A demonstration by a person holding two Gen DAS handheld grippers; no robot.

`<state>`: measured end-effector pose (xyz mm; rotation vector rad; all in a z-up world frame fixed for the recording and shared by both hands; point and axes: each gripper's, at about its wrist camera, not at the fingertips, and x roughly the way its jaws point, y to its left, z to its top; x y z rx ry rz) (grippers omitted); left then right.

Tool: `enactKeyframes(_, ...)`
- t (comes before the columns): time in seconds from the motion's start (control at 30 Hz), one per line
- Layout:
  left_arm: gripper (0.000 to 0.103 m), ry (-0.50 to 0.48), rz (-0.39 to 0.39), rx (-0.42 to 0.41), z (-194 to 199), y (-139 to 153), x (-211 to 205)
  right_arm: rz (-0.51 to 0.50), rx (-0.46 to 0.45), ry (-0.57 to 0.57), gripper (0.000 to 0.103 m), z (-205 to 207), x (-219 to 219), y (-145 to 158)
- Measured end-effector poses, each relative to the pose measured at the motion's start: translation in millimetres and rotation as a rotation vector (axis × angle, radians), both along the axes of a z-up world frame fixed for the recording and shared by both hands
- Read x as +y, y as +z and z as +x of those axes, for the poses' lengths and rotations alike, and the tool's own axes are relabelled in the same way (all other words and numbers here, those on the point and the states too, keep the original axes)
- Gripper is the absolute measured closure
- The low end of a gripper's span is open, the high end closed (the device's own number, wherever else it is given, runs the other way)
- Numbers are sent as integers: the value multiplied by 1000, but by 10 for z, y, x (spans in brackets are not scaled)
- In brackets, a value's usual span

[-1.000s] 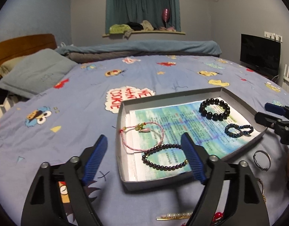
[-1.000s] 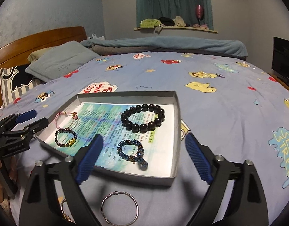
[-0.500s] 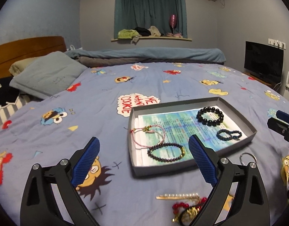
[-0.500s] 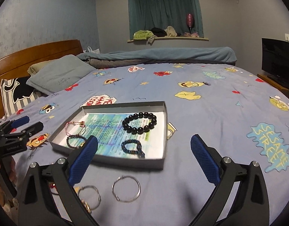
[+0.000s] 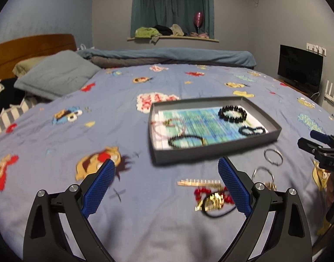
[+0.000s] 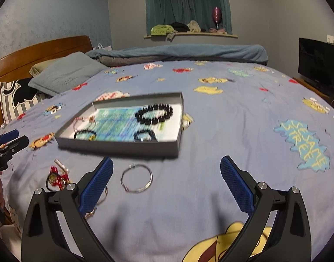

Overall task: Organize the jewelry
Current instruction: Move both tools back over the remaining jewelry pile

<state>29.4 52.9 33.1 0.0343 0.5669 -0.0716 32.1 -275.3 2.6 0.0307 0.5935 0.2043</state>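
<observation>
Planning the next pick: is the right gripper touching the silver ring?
Apart. The right wrist view shows bedsheet between the open right gripper and the silver ring.

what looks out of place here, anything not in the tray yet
Several pieces lie loose on the bedspread outside the grey tray: a red-and-gold tangle, a gold hair clip and two silver rings.

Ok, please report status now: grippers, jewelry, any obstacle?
Left gripper open, right gripper open, both empty. Four bracelets in tray; silver ring outside. Nothing blocking.

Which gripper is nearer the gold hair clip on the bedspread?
Left. The left gripper hangs just short of the gold hair clip; the right gripper sits off to its right.
</observation>
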Motion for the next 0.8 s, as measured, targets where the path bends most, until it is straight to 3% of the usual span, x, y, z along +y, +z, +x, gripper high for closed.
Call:
enactKeyframes(0.27,8,-16,5,31,-144,-318,-6,1,11,35,6,-70,65,-167)
enactKeyframes(0.5,11,-83,-27,39,-194,-391,-108,-37,18,74,6,-114,182,-241)
enactKeyframes(0.57,22,-105,5,33,-216,-401,-190,-38,15,80,6,-104,192,-237)
enactKeyframes(0.8,44,-176,18,67,-165,-461,-346,-76,9,128,6,-119,319,-253)
